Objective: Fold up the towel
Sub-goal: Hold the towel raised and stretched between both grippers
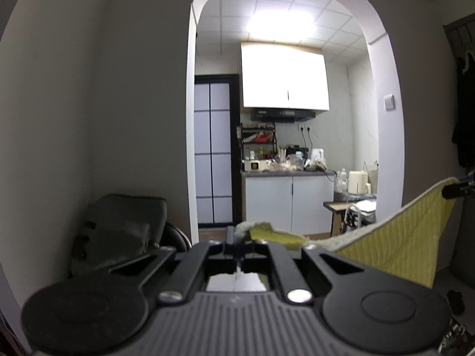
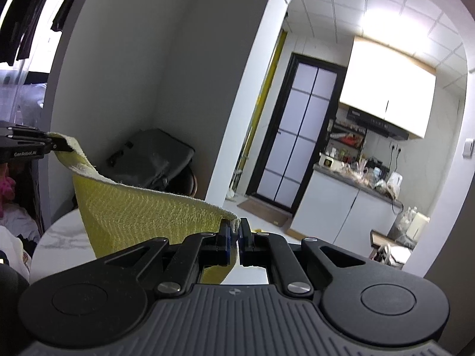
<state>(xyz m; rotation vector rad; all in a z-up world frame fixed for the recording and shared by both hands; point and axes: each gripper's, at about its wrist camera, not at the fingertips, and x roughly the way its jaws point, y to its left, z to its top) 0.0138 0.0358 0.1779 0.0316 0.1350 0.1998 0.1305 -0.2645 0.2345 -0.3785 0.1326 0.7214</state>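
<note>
A yellow towel (image 1: pixel 400 237) with a pale woven edge hangs in the air, stretched between both grippers. My left gripper (image 1: pixel 239 238) is shut on one top corner, whose cloth bunches just past the fingertips. The other corner is pinched by my right gripper (image 1: pixel 449 191) at the right edge of the left wrist view. In the right wrist view my right gripper (image 2: pixel 234 228) is shut on the towel (image 2: pixel 136 216), which sags leftward to the left gripper (image 2: pixel 61 146), also shut on it.
A round white marble table (image 2: pixel 59 237) lies below the towel. A dark padded chair (image 1: pixel 124 225) stands in the corner behind. An archway (image 1: pixel 193 118) opens onto a kitchen with a cluttered counter (image 1: pixel 285 172). Dark clothes (image 2: pixel 29 14) hang at upper left.
</note>
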